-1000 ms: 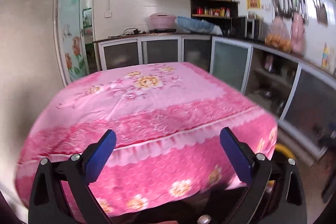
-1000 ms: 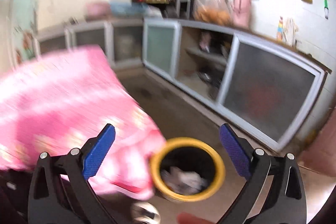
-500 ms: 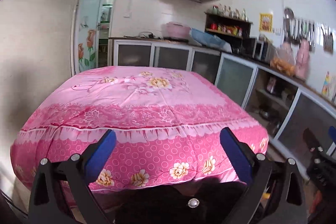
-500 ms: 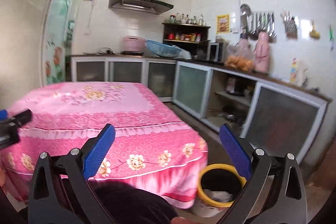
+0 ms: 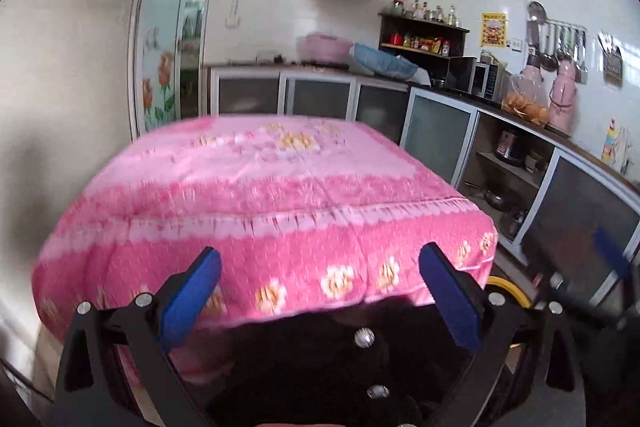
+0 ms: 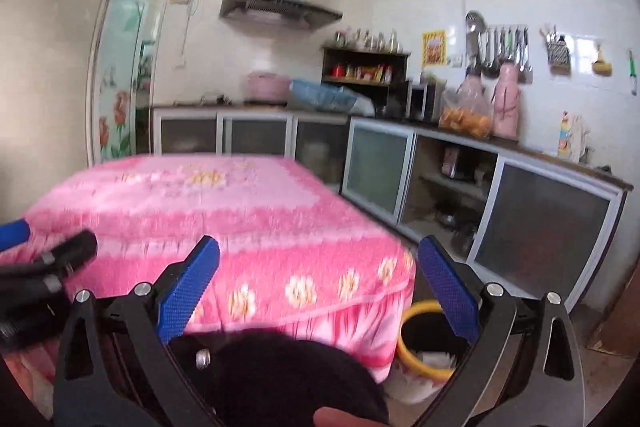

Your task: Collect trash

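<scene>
A yellow-rimmed trash bin (image 6: 428,343) stands on the floor by the table's right front corner, with white crumpled trash inside. Only a sliver of its rim (image 5: 508,289) shows in the left wrist view. My left gripper (image 5: 320,291) is open and empty, held in front of the table's near side. My right gripper (image 6: 320,287) is open and empty, held up and left of the bin. The left gripper also shows at the left edge of the right wrist view (image 6: 44,263). I see no loose trash on the table.
A table under a pink floral cloth (image 5: 272,179) fills the middle of both views. Kitchen cabinets with glass doors (image 6: 544,227) run along the back and right walls. A glass door (image 5: 164,51) is at the back left. A cardboard box (image 6: 616,323) stands at the far right.
Both grippers have pulled back and risen, from a close blurred look at the bin and cloth to a wider view of the table. Both stayed open and empty.
</scene>
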Available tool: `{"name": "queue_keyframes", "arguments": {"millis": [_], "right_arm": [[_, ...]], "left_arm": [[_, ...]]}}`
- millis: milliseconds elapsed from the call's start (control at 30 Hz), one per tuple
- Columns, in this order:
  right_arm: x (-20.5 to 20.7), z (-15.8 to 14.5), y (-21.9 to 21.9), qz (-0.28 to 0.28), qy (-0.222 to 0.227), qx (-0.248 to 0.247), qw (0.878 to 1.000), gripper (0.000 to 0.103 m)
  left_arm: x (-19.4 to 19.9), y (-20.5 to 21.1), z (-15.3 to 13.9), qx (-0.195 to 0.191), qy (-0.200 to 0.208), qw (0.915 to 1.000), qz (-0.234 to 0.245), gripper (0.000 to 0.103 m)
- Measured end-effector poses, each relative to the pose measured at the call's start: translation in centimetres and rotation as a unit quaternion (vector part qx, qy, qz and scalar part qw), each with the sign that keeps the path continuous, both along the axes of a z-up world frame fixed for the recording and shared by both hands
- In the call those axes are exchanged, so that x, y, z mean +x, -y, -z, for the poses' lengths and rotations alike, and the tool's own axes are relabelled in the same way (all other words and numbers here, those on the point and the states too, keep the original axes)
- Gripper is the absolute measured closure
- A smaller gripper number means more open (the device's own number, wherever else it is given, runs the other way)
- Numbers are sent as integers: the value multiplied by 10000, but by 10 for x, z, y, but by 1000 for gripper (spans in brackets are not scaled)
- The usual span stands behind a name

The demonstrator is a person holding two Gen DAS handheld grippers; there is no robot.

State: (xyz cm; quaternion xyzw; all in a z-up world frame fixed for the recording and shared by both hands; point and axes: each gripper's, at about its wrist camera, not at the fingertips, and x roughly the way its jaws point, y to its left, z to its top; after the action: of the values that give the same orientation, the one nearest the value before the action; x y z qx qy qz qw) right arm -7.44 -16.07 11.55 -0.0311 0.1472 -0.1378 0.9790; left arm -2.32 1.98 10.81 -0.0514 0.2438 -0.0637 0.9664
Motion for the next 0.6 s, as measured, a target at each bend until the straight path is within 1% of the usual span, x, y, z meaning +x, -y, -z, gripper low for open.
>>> {"name": "queue_keyframes", "arguments": {"millis": [67,100,167,233,333,400,433,500,533,600], "right_arm": [[-4,2,4,189,59,-33,9998,8],[-8,-1,9,342,173,-2,9993,8],[-14,-5,17,560,375,82,9977,8],[-19,-7,21,724,516,89,9960,8],[-22,-6,26,626,476,218,9967,8],[-24,-4,25,574,470,156,9971,8],[-25,-3,25,607,484,113,9969,8],[-27,-2,26,706,508,99,9962,8],[-30,0,29,842,517,90,9951,8],[-34,4,31,869,544,152,9946,8]], "left_arm": [[1,-7,4,-77,-85,9998,-145,8],[1,-13,4,-109,-71,9994,-325,8],[0,-22,2,-183,-14,9985,-521,8],[-2,-28,1,-175,41,9969,-765,8],[-6,-29,-2,14,128,9947,-1021,8],[-5,-28,-3,121,116,9934,-1136,8],[-4,-26,-3,242,104,9923,-1213,8],[-4,-20,-3,350,82,9925,-1171,8],[-3,-17,-2,359,46,9935,-1076,8],[-3,-12,-1,377,31,9953,-888,8]]}}
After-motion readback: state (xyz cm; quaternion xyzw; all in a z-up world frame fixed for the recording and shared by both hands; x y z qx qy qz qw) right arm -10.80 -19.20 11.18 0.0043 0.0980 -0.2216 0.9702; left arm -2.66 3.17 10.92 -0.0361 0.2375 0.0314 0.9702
